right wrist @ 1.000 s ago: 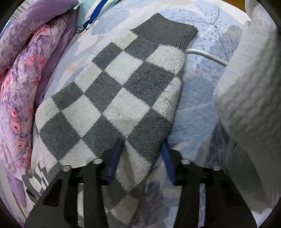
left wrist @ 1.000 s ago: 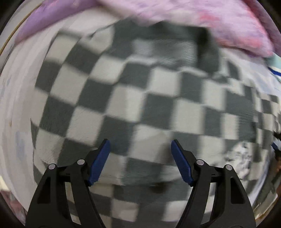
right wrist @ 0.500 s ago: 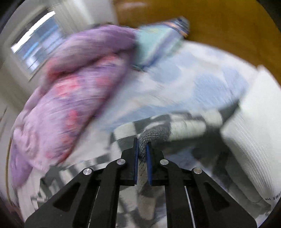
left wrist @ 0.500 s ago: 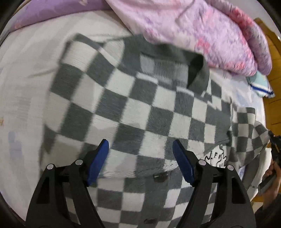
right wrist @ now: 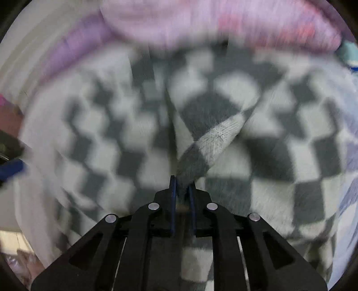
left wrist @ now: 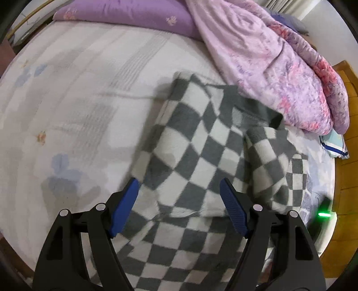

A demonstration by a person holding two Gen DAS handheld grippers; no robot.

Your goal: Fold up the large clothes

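Right hand-held gripper (right wrist: 181, 187), jaws easing apart, pinches checkered sweater's (right wrist: 223, 138) sleeve.

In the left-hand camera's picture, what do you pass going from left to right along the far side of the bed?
Purple pillow → pink flowered quilt → small blue-striped pillow → wooden floor.

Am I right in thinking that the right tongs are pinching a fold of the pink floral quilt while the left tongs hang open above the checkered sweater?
Not quite: the right tongs are pinching the checkered sweater, by its sleeve, as the right wrist view shows. The pink floral quilt lies untouched behind. The left tongs do hang open above the sweater.
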